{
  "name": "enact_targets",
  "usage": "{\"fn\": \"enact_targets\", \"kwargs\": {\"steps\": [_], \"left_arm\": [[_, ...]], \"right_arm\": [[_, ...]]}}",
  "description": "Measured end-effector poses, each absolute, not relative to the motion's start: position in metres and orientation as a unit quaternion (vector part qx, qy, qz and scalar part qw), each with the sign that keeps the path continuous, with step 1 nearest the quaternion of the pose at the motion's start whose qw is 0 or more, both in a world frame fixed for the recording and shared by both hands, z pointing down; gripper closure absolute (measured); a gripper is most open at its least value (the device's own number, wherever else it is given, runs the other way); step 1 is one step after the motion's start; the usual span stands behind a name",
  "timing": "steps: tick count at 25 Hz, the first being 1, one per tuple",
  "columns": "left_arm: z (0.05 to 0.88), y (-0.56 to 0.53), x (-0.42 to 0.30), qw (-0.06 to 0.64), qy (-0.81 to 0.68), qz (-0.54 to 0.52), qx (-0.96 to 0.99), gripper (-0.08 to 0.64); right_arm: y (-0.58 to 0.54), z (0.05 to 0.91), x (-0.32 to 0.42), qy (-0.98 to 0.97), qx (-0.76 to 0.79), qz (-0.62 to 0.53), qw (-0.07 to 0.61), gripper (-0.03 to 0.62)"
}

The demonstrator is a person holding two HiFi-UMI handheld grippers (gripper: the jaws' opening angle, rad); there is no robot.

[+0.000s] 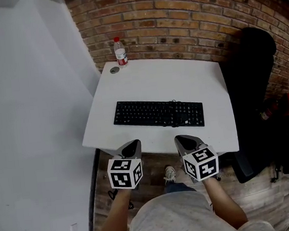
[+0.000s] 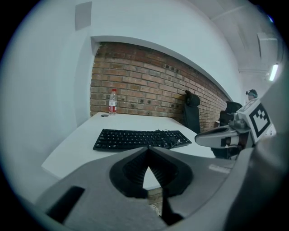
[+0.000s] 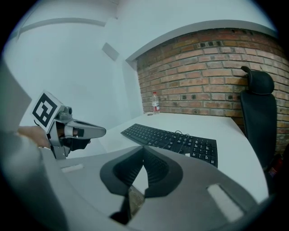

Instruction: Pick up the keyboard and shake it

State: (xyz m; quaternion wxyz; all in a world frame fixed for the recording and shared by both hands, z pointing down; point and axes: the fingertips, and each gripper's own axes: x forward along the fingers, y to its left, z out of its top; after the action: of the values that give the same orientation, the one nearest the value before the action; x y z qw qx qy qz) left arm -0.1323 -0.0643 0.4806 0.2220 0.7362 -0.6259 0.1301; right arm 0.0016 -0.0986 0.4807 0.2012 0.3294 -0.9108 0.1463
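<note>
At the near edge of the white rectangular table [image 1: 202, 76], the grey left gripper [image 1: 132, 147] and grey right gripper [image 1: 184, 142] are being held with jaws closed on nothing; beyond, the black plastic keyboard [image 1: 158, 113] is being supported mid-table, untouched.

White table [image 1: 202, 81]: black keyboard [image 1: 158, 113] lies flat approx mid-table, nearer the front edge. Back-left corner: plastic bottle [image 1: 120, 52] upright, w/ a small round grey disc [image 1: 114, 69] just beside it.

left gripper [image 1: 131, 148] and right gripper [image 1: 184, 143] are held out side by side, tilted slightly downward, each with jaws pressed together and nothing between them.
</note>
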Motion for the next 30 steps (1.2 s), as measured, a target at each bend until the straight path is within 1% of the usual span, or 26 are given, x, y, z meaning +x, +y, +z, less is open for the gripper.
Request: {"fn": "enact_targets", "kwargs": {"steps": [15,30], "left_arm": [[0.496,-0.176,-0.131,0.240,-0.611,0.161,0.737,0.566],[0.519,-0.222,-0.155,0.262,-0.607,0.162,0.732,0.565]], "right_arm": [[-0.208,0.496,0.013,-0.902,0.340,0.180,0.196,0.580],[-0.266,0.517,0.038,-0.891,0.349,0.198,0.212,0.580]]}}
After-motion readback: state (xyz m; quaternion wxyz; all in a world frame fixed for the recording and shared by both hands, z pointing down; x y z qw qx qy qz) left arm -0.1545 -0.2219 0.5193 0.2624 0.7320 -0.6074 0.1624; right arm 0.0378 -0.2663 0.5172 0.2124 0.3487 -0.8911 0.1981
